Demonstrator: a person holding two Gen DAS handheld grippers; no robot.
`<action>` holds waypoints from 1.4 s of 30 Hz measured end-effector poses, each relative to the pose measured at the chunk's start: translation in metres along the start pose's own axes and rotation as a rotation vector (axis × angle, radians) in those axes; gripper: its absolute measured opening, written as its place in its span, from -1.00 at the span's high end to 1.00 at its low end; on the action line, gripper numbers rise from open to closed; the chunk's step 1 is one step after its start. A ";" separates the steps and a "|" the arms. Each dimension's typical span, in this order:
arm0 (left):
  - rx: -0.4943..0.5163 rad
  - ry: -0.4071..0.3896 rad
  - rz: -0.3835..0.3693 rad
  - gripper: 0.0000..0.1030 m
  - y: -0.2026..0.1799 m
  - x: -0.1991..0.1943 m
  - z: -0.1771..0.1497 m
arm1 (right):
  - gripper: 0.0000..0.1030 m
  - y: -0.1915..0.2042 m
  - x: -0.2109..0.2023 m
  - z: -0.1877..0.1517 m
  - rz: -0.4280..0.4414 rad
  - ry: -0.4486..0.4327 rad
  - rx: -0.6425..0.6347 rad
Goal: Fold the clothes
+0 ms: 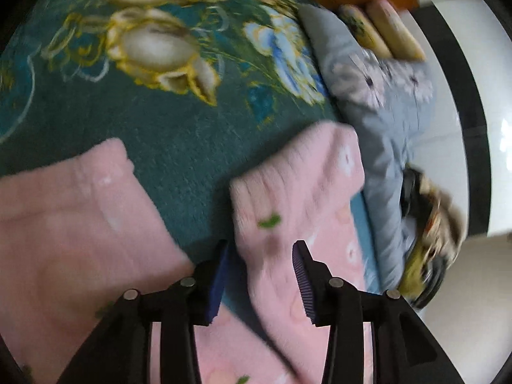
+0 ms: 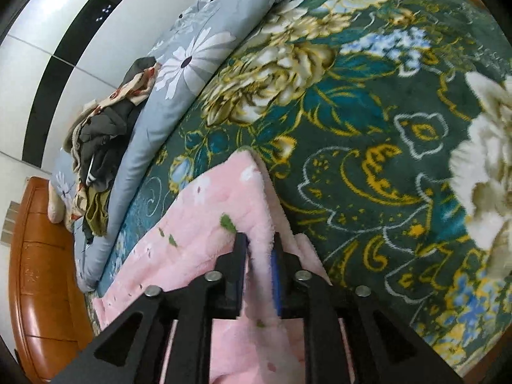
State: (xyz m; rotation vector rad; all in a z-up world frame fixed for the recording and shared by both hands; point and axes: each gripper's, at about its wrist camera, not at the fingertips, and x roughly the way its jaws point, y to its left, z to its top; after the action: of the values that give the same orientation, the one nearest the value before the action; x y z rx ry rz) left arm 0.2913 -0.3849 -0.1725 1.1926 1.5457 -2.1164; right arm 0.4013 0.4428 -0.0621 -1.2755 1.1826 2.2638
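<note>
A fluffy pink fleece garment with small white flowers and green leaf marks [image 2: 204, 224] is lying on a bed covered by a dark green plush blanket with large cream and gold flowers [image 2: 368, 134]. In the left wrist view it looks like a pair of trousers: two pink legs are reaching away from the camera, one to the left [image 1: 73, 211] and one just ahead [image 1: 297, 192], with green blanket showing between them. Its long axis is running away from the person, the cuff ends pointing toward the far side of the bed.

The right gripper [image 2: 258, 240] is pinching a raised fold of the pink fleece, its jaws drawn close on the cloth. The left gripper [image 1: 264, 249] is hovering over the nearer leg with its jaws spread wide, the fleece lying between them but not clamped; this view is blurred by motion.

Judging by this, a fold is under way. The next move probably calls for the left jaws to close on the fleece, so both edges can travel together.

Beyond the blanket, a grey-blue quilt with white daisies [image 2: 192, 51] is bunched, a heap of dark and patterned clothes [image 2: 102, 147] resting on it, beside an orange wooden bed frame [image 2: 38, 272].
</note>
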 end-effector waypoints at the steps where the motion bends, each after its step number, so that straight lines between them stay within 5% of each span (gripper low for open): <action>1: -0.029 0.004 -0.012 0.16 0.003 0.003 0.003 | 0.44 0.000 -0.006 0.001 -0.011 -0.016 0.005; 3: -0.044 -0.010 -0.016 0.23 0.001 0.004 0.008 | 0.40 0.000 -0.017 0.002 -0.032 -0.050 0.017; 5: -0.028 -0.030 0.004 0.75 -0.008 0.003 0.011 | 0.40 0.001 -0.029 0.003 -0.064 -0.086 0.028; 7: 0.076 -0.053 0.045 0.86 -0.035 0.003 0.005 | 0.40 0.005 -0.040 0.002 -0.080 -0.120 0.032; 11: 0.481 -0.081 -0.034 0.86 -0.132 -0.002 -0.048 | 0.40 0.029 -0.046 -0.003 -0.060 -0.146 0.003; 14: 0.701 0.123 -0.138 0.87 -0.174 0.022 -0.116 | 0.40 0.056 -0.033 -0.012 -0.018 -0.108 -0.042; 19: 0.866 0.334 -0.094 0.85 -0.182 0.069 -0.204 | 0.40 0.091 -0.002 -0.034 0.006 -0.011 -0.124; 23: 0.802 0.360 -0.049 0.70 -0.179 0.089 -0.213 | 0.40 0.103 0.013 -0.046 0.016 0.036 -0.142; 25: 0.737 0.373 -0.076 0.11 -0.170 0.084 -0.201 | 0.40 0.105 0.014 -0.051 0.021 0.044 -0.151; 27: 0.663 0.370 -0.116 -0.23 -0.159 0.076 -0.188 | 0.40 0.107 0.014 -0.053 0.021 0.046 -0.158; 29: 0.521 0.350 -0.163 -0.29 -0.142 0.074 -0.172 | 0.40 0.108 0.014 -0.055 0.023 0.044 -0.155; 35: 0.168 0.290 -0.272 -0.21 -0.103 0.071 -0.135 | 0.40 0.113 0.017 -0.057 0.027 0.050 -0.156; 39: 0.259 0.273 -0.167 0.80 -0.119 0.073 -0.134 | 0.40 0.116 0.018 -0.058 0.029 0.056 -0.163; 42: 0.346 0.271 -0.112 0.81 -0.133 0.065 -0.119 | 0.40 0.118 0.019 -0.059 0.031 0.061 -0.168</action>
State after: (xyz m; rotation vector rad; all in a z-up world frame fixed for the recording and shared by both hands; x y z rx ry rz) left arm 0.2217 -0.2102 -0.1433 1.5993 1.4133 -2.4529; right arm 0.3553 0.3207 -0.0324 -1.4050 1.0567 2.4063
